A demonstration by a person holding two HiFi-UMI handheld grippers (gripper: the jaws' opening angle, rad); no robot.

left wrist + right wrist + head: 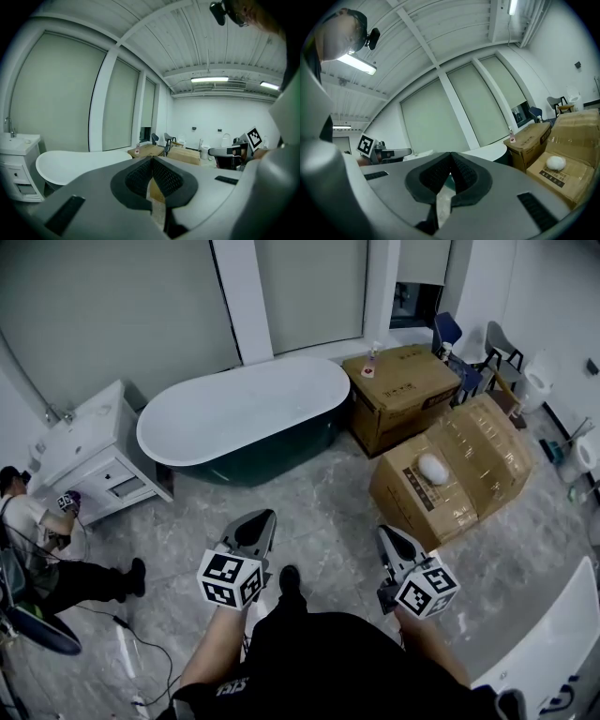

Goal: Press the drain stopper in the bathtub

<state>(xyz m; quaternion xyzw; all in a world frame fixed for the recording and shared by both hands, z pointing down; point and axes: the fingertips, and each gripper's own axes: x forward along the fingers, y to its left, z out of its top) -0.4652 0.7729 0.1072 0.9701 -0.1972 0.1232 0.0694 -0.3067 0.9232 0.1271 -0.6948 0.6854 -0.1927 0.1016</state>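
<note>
The bathtub (272,454), white inside with a dark green outer wall, stands across the grey marble floor by the window. Its drain stopper is not visible in any view. My left gripper (265,515) and right gripper (382,532) are held low in front of my body, well short of the tub, both pointing toward it. Each is shut, tips touching, with nothing between them. The left gripper view shows the shut left gripper (152,159) with the tub rim (70,164) beyond. In the right gripper view, the tub (487,151) lies past the shut right gripper (450,154).
Two cardboard boxes (401,395) (455,470) stand right of the tub, the nearer one with a white round object (431,468) on top. A white vanity cabinet (94,456) is left of the tub. A person (37,540) crouches at far left, with cables on the floor. Chairs (459,343) stand at the back right.
</note>
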